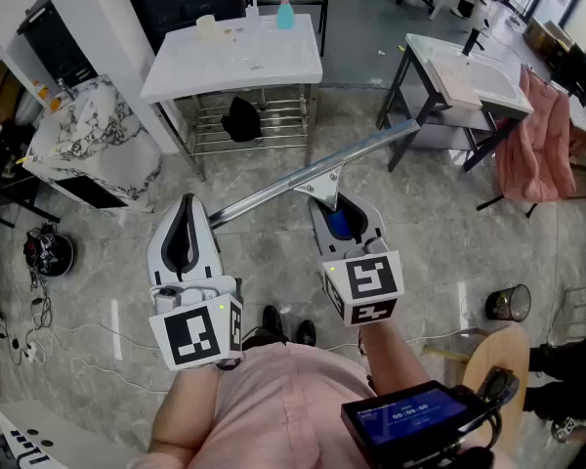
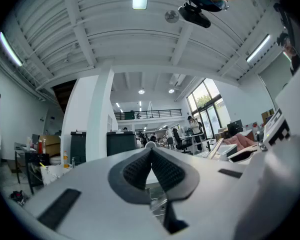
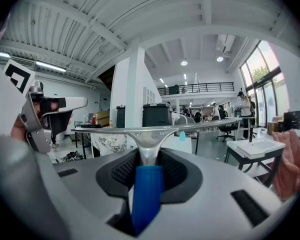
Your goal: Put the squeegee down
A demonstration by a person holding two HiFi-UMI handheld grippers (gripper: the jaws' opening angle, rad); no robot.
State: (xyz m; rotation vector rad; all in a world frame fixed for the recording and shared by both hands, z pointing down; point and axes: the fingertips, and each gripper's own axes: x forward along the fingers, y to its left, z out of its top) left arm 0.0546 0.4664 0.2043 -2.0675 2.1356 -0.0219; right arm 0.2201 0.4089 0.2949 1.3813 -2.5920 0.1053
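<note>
1. Left gripper (image 1: 184,228): jaws pressed together, empty, well short of the white table (image 1: 264,71).
2. Right gripper (image 1: 338,215) pinches the squeegee (image 1: 317,176) by its blue end. It is held in the air in front of the white table, so nothing is set down yet.
3. Open floor (image 1: 264,252) lies before the white table. The blade's far tip is probably close to the second table (image 1: 474,81), to its right.

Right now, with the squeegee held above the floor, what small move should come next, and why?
Probably carry the right gripper forward toward the white sink counter before lowering. Its jaws clamp the squeegee by the blue handle, and below it is only floor, with no surface to rest it on.
</note>
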